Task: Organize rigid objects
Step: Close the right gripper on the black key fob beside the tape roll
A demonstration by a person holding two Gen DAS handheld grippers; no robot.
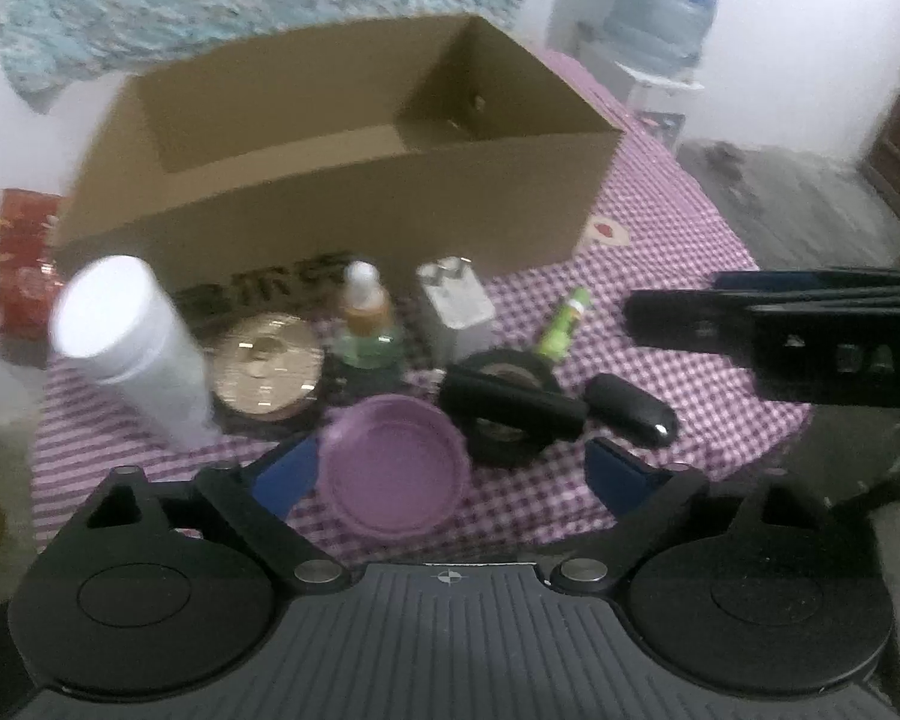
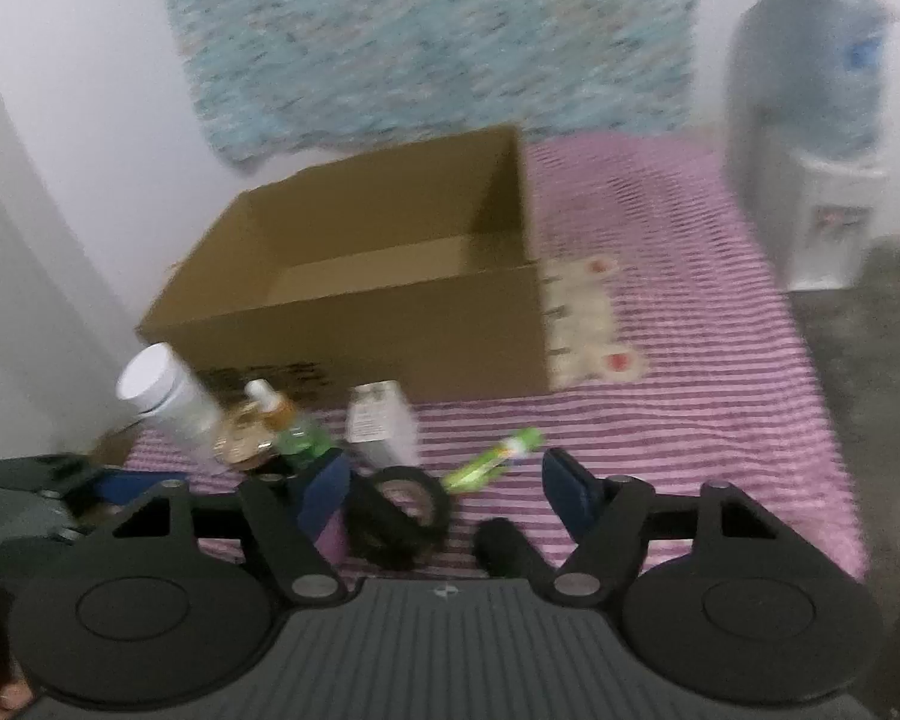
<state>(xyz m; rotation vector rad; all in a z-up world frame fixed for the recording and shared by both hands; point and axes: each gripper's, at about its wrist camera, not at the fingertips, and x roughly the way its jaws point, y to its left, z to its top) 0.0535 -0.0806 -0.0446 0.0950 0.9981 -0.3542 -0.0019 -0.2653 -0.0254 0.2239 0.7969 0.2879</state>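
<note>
An open cardboard box (image 1: 354, 180) stands at the back of the checked cloth; it also shows in the right wrist view (image 2: 366, 300). In front of it lie a white bottle (image 1: 132, 342), a gold round tin (image 1: 267, 363), a small green bottle (image 1: 369, 324), a white charger (image 1: 456, 309), a green tube (image 1: 564, 321), a black tape roll (image 1: 501, 414) with a black cylinder across it, a black oval piece (image 1: 630, 408) and a purple lid (image 1: 393, 474). My left gripper (image 1: 453, 471) is open around the purple lid. My right gripper (image 2: 444, 489) is open above the tape roll (image 2: 399, 516).
A red packet (image 1: 21, 276) lies left of the box. A water dispenser (image 1: 660, 6) stands at the back right off the table. The right gripper's body (image 1: 810, 336) reaches in from the right in the left wrist view. A patterned cloth (image 2: 438, 36) hangs on the wall.
</note>
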